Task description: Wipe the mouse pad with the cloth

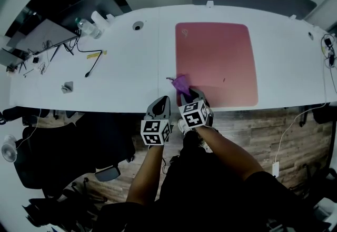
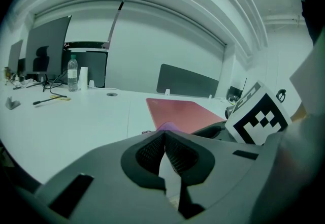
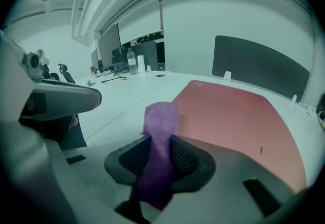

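Mouse pad (image 1: pixel 216 62): a large pink rectangle that lies flat on the white worktop (image 1: pixel 121 68), right of centre, with its near edge close to the worktop's front edge. A small dark speck (image 1: pixel 223 79) sits on its near half.

My right tongs (image 3: pixel 161 152) are clamped on a purple cloth (image 3: pixel 160 136). The cloth is pinched in a narrow fold between the ribbed pads, and its free end stands up past the tips. From above, that free end hangs over the pad's near left corner. I cannot tell whether it touches the surface yet.

My left tongs (image 2: pixel 165 136) are closed tip to tip with nothing between them. They hover just beside the right pair, off the pad's left edge at the worktop's front edge.

I judge the wiping has not properly started, since the cloth is at one corner and bunched instead of spread.

To do this well, I should tip the right tongs down so that a broad part of the cloth lies on the pad, not just its edge. The hard tips should ride clear of the surface. I should hold the clamp firm so the fold does not slip out. Long overlapping strokes from this corner towards the far right would cover the pad, with an extra pass over the speck. If the pad slides, my left tongs could press on its near left edge.
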`<state>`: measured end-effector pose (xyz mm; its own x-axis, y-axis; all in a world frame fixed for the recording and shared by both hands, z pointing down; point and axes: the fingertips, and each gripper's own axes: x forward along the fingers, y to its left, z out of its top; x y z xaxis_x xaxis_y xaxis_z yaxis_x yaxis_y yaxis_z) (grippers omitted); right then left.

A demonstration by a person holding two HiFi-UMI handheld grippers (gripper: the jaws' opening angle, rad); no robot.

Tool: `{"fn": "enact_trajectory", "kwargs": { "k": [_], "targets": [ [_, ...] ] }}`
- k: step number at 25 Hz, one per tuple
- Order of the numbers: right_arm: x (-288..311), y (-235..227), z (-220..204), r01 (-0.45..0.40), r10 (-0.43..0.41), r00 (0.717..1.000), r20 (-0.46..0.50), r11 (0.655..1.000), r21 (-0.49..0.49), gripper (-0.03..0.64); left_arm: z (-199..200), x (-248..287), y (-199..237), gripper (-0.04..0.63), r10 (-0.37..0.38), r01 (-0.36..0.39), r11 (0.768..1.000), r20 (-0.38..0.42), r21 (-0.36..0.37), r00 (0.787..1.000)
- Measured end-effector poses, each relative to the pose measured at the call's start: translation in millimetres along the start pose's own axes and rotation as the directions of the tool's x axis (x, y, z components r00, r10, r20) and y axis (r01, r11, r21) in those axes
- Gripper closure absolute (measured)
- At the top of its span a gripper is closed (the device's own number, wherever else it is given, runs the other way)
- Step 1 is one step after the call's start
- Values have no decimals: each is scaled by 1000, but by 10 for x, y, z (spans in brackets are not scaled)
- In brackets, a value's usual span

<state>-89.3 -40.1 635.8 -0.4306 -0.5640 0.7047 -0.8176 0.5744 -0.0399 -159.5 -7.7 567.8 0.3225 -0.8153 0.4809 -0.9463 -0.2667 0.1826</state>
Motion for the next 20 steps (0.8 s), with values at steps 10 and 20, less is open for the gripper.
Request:
{"fn": "enact_trajectory", "kwargs": {
  "k": [10,20],
  "targets": [
    [-122,-514,-113,63,-63,998,-12,997,32,489,11,33,-100,574,-26,26,1000,-3,10,1000],
    [-377,-1121,-367,130,-130,991,-13,983,130,486,50,97,-283,574,-69,69,996,-12,50,998]
  ]
}}
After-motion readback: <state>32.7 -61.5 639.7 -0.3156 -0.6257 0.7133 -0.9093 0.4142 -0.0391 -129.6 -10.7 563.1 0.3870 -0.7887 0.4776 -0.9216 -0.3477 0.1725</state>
